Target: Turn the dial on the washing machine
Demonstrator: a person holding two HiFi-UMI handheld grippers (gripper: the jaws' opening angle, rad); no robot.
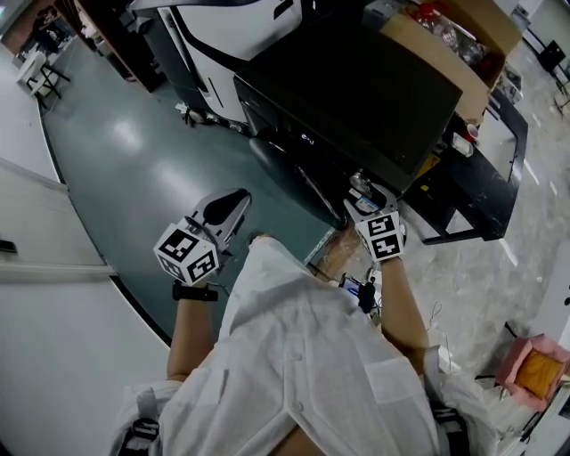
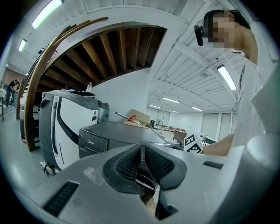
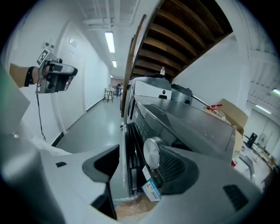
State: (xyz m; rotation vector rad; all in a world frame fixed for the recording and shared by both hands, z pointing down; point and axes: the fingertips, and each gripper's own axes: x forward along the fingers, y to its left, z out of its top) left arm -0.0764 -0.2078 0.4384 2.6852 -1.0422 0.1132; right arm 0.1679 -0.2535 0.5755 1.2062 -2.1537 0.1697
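The dark washing machine stands in front of me, its control panel facing me. Its round silver dial sits on the panel's front, also visible as the dial just ahead of my right gripper. My right gripper is open, the dial between its jaws and close against the right pad; the left finger stands well clear. My left gripper is shut on nothing and held away from the machine, over the green floor to the left, where the left gripper points at the washer's front.
A white appliance stands left of the washer. An open cardboard box sits behind it on the right, beside a black stand. A pink bag lies on the floor at right. A small label hangs below the dial.
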